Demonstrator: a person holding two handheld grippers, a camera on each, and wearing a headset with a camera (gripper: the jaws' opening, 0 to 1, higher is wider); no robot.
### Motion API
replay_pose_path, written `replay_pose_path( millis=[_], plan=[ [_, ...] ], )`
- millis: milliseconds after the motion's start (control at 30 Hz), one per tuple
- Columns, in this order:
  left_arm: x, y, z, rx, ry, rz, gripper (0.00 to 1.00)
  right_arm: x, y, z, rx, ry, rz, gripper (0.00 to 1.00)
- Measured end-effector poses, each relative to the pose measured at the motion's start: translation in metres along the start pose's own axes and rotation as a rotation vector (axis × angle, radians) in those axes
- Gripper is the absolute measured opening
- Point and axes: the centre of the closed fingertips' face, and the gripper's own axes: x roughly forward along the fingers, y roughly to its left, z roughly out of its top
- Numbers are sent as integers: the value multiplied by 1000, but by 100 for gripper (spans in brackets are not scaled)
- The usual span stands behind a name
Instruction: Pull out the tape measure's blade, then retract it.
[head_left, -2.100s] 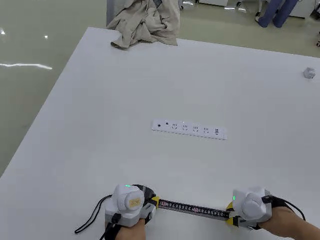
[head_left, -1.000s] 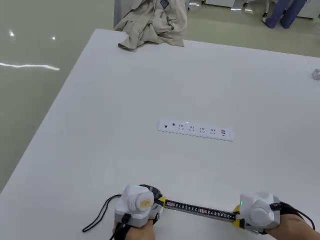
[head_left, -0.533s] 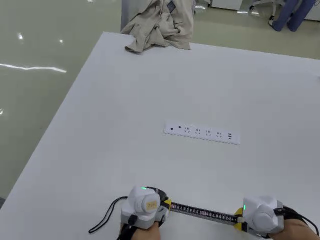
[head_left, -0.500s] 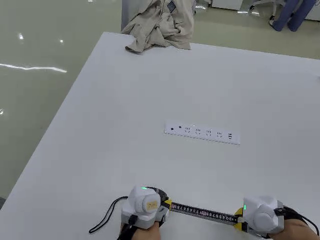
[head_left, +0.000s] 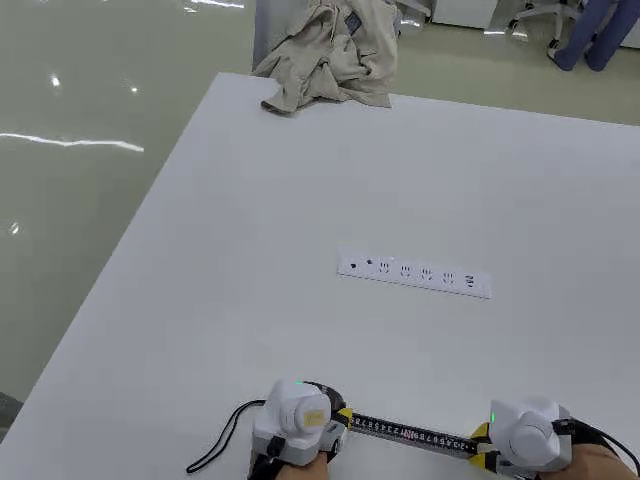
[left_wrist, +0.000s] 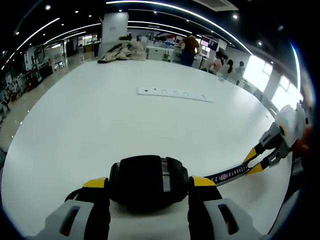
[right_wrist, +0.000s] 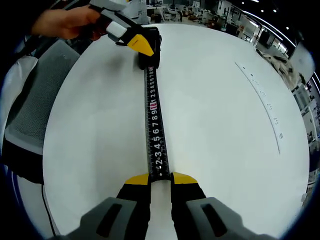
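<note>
1. Slightly shorter than earlier, the blade (right_wrist: 152, 125) suggests retraction has begun
2. At the bench (head_left: 300, 200) near edge, left gripper (left_wrist: 149, 182) clamps the tape measure case (left_wrist: 149, 172); right gripper (right_wrist: 160, 178) pinches the blade tip

I read white digits running 2 up to 9 along the black blade (right_wrist: 154, 131), then a red mark, then more digits. Nothing else is legible to me.

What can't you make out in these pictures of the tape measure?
Case: head view, mostly under the left gripper.
Blade tip: right gripper view, hidden between the right gripper's jaws.
Blade numbers: head view, too small.
Right gripper: head view, cut off by the bottom edge.
</note>
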Motion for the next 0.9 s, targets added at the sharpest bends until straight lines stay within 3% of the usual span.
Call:
replay_pose_path(
  millis=[267, 900],
  plan=[
    [1, 0, 0, 1, 7, -1, 60, 7, -1, 16, 47, -26, 44, 14],
    [1, 0, 0, 3, 10, -4, 60, 14, 0, 26, 89, -39, 76, 14]
  ],
)
